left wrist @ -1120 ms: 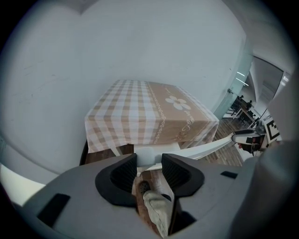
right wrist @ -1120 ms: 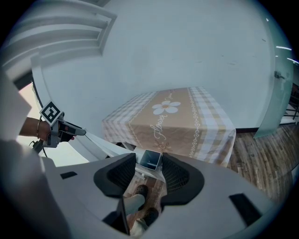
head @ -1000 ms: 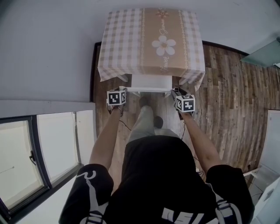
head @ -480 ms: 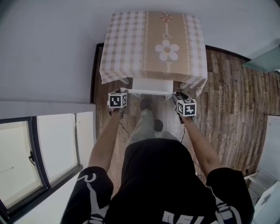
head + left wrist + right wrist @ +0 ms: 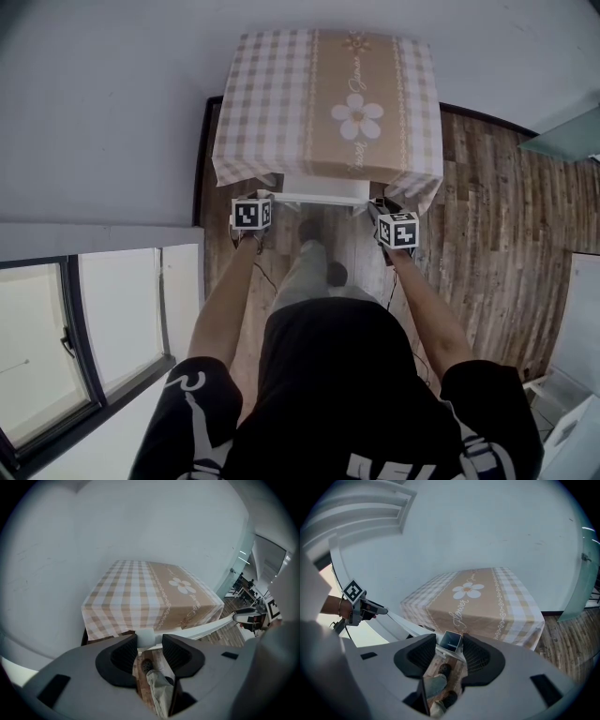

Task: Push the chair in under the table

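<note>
Left tool (image 5: pixel 149 641), right tool (image 5: pixel 449 645) clamp chair (image 5: pixel 323 184) rail ends; only head view shows seat under table (image 5: pixel 328 94).

head: steeply down, far | gripper views: low, near — all share table (image 5: pixel 328 94)

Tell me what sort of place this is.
Likely a small indoor dining corner: a cloth-covered table with checks and a flower print stands against a plain white wall, a white chair at it, on a wood-plank floor.
</note>
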Action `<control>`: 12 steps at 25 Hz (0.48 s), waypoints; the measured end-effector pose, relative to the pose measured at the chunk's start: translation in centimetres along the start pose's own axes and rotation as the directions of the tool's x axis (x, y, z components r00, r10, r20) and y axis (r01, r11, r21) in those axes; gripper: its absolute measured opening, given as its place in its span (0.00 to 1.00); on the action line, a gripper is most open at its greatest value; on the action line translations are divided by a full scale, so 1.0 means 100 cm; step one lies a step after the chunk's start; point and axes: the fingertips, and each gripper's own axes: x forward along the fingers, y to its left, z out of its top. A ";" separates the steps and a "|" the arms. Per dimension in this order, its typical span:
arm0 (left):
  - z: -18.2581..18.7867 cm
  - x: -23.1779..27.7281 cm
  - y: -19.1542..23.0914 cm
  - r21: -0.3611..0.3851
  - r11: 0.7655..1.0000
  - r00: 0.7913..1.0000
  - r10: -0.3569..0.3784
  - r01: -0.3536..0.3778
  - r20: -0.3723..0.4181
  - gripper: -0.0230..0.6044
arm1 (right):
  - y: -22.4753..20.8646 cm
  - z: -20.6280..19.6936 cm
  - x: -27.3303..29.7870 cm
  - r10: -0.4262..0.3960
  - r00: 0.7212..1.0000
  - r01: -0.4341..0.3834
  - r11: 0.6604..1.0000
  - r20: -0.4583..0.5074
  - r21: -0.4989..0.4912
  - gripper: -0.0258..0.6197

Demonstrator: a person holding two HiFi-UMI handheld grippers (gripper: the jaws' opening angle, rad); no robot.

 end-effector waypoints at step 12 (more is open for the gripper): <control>0.022 0.013 0.001 -0.010 1.000 1.000 0.003 -0.003 -0.015 0.32 | -0.013 0.020 0.013 0.005 1.000 -0.005 1.000 -0.016 -0.004 0.33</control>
